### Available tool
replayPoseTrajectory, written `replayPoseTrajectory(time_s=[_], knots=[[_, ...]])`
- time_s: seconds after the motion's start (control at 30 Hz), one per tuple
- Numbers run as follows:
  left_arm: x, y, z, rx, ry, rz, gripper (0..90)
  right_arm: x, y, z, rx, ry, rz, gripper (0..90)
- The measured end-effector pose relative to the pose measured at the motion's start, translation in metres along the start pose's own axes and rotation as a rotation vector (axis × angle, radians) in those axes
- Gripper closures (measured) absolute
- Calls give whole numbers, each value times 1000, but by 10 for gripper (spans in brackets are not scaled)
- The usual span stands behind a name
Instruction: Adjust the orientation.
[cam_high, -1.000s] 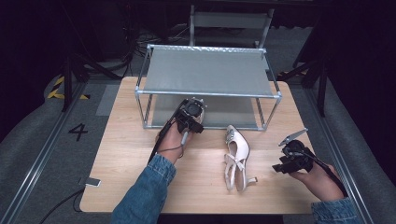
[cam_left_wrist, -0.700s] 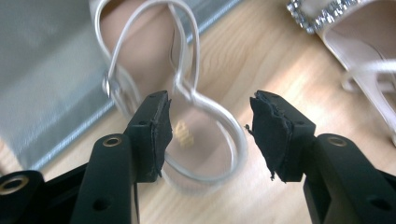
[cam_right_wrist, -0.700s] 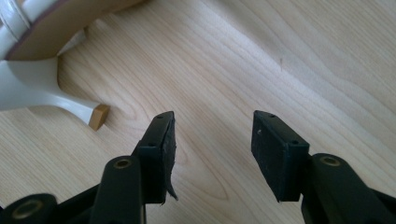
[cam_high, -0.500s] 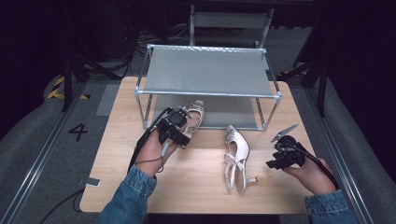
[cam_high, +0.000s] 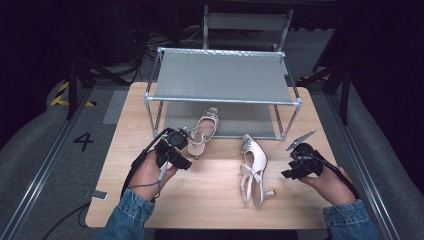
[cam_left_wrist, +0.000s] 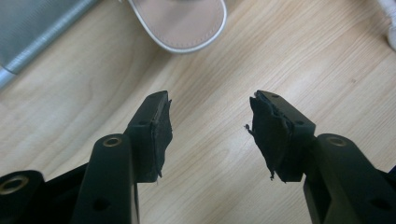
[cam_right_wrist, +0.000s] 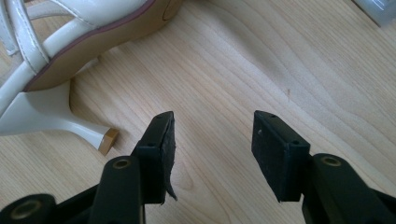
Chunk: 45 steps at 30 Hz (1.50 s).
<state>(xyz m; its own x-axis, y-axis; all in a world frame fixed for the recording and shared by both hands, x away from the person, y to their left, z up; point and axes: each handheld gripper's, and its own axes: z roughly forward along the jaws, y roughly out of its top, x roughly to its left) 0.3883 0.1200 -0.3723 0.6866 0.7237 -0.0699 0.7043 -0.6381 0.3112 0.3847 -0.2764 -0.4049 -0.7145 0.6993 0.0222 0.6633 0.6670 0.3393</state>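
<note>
A cream slingback heeled shoe (cam_high: 204, 131) stands at the front of the metal rack (cam_high: 222, 100), its toe under the upper shelf. My left gripper (cam_high: 178, 144) sits just behind its heel, open, with nothing between the jaws. In the left gripper view, the gripper (cam_left_wrist: 210, 126) hovers over bare wood, with the shoe's heel end (cam_left_wrist: 180, 23) ahead of it. The second shoe (cam_high: 252, 167) lies on its side mid-table. My right gripper (cam_high: 295, 162) is open to its right. In the right gripper view, the gripper (cam_right_wrist: 212, 140) is near that shoe's heel (cam_right_wrist: 56, 119).
The rack has a grey upper shelf (cam_high: 220, 77) and a lower shelf near table level, with thin metal legs (cam_high: 289, 120). The wooden table (cam_high: 210, 195) ends close to the person's sleeves. A small phone-like object (cam_high: 99, 195) lies at the table's left front edge.
My left gripper let go of the first shoe at the rack's front and drew back toward the person. My right gripper shifted slightly toward the second shoe.
</note>
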Motion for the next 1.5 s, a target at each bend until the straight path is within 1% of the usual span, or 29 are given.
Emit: replayPoseTrajectory(time_s=[0.1, 0.13, 0.17, 0.2, 0.23, 0.27, 0.37, 0.5, 0.57, 0.6, 0.63, 0.67, 0.7, 0.73, 0.83, 0.9, 0.93, 1.0, 1.03, 1.07, 1.13, 1.17, 1.23, 1.33, 1.37, 1.4, 1.43, 1.47, 1.5], knots=[[4, 1, 11, 16, -9, -7, 484, -1, 0, 0, 1, -1, 5, 495], [5, 1, 16, 29, -8, -2, 484, -1, 0, 0, 1, -1, 5, 495], [5, 2, 19, 29, -10, -3, 486, -1, -1, 0, 1, -4, 5, 495], [6, 2, 23, 25, -8, -6, 486, -1, -1, -1, 0, 1, 7, 495], [7, 3, 27, 23, -10, -10, 486, -2, -1, -1, 0, -5, 5, 494], [7, 3, 27, 23, -10, -10, 486, -2, -1, -1, 0, -5, 5, 494], [11, 7, 38, 1, -22, -18, 498, -2, -3, -1, -1, -4, 10, 494], [12, 12, 50, -1, -8, -14, 525, -2, -7, -2, -3, -3, 18, 494], [14, 16, 57, -16, -12, -14, 530, -2, -8, -3, -1, -7, 19, 493], [14, 17, 59, -17, -21, -10, 538, -3, -10, -3, 0, -9, 23, 493], [14, 19, 66, -18, -8, -9, 555, -4, -12, -3, 1, -12, 30, 493], [14, 19, 66, -18, -8, -9, 558, -4, -12, -3, 1, -12, 30, 493], [14, 20, 69, -23, 3, -7, 558, -4, -14, -3, -1, -9, 35, 493], [14, 22, 71, -34, 5, -1, 558, -4, -15, -3, 2, -13, 36, 493], [16, 23, 74, -61, 7, 0, 559, -5, -19, -4, 3, -11, 47, 492], [16, 25, 75, -66, 3, -5, 583, -6, -22, -4, 3, -16, 51, 492], [17, 26, 75, -73, 7, 15, 625, -6, -23, -5, 3, -14, 58, 492], [15, 28, 73, -86, -7, 15, 703, -7, -26, -5, 6, -19, 62, 492], [14, 32, 69, -95, -2, 28, 736, -7, -28, -6, 3, -23, 68, 492], [14, 32, 69, -95, -2, 28, 752, -7, -28, -6, 3, -23, 68, 492], [12, 36, 67, -104, -12, 21, 758, -7, -30, -6, 4, -23, 72, 492], [12, 39, 66, -108, -18, 6, 761, -7, -31, -6, 4, -23, 75, 492], [14, 43, 67, -120, -34, 2, 772, -8, -34, -7, 8, -21, 81, 491], [15, 49, 68, -131, -23, -5, 772, -8, -37, -7, 10, -24, 89, 491], [15, 51, 68, -137, -27, -12, 773, -8, -38, -7, 10, -28, 93, 491], [16, 53, 68, -150, -30, -9, 773, -9, -38, -7, 11, -25, 92, 491], [17, 55, 67, -148, -28, -17, 773, -9, -39, -7, 9, -28, 96, 491], [18, 57, 68, -156, -24, -22, 774, -9, -40, -7, 12, -23, 98, 491], [20, 60, 68, -165, -18, -13, 775, -10, -41, -6, 12, -21, 102, 491]])
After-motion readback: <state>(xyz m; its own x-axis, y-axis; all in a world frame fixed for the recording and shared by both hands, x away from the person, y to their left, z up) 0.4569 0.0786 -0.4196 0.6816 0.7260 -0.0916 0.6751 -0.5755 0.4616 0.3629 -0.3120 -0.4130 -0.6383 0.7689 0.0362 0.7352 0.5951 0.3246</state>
